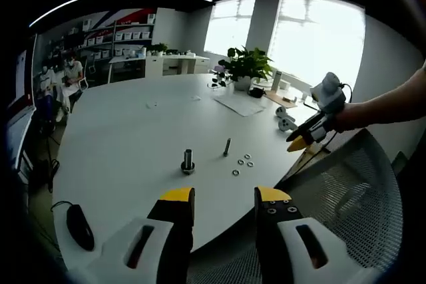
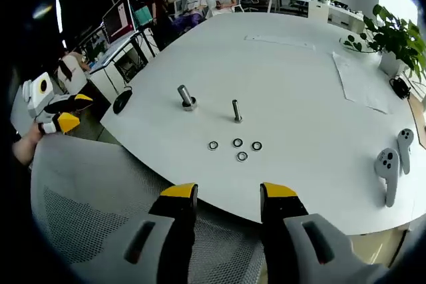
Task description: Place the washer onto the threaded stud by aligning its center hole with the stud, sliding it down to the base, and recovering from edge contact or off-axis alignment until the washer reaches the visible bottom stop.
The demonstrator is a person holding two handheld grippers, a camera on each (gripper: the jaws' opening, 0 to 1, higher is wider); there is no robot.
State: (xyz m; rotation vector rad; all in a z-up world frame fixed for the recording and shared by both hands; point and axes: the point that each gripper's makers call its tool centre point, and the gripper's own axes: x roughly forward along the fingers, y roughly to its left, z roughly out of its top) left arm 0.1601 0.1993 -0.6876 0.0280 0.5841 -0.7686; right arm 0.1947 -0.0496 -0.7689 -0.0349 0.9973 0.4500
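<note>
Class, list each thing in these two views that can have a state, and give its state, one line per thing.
Left hand-held gripper: open, empty.
Right hand-held gripper: open, empty.
Four washers: lying loose and flat on the table, none on a stud.
Thin stud: upright, bare.
Thick bolt: upright in its base.
Mouse: resting near the table edge.
Mesh chair: unoccupied.

Left gripper [image 1: 224,204] jaws parted, nothing between the yellow tips, pointing forward from the bottom of the left gripper view. Right gripper [image 2: 229,199] same: jaws apart, empty, yellow-tipped. In the left gripper view the right gripper [image 1: 307,136] comes in from the right on a bare forearm [image 1: 386,106]. In the right gripper view the left gripper [image 2: 63,112] sits at the left edge, held in a hand [image 2: 26,143].
</note>
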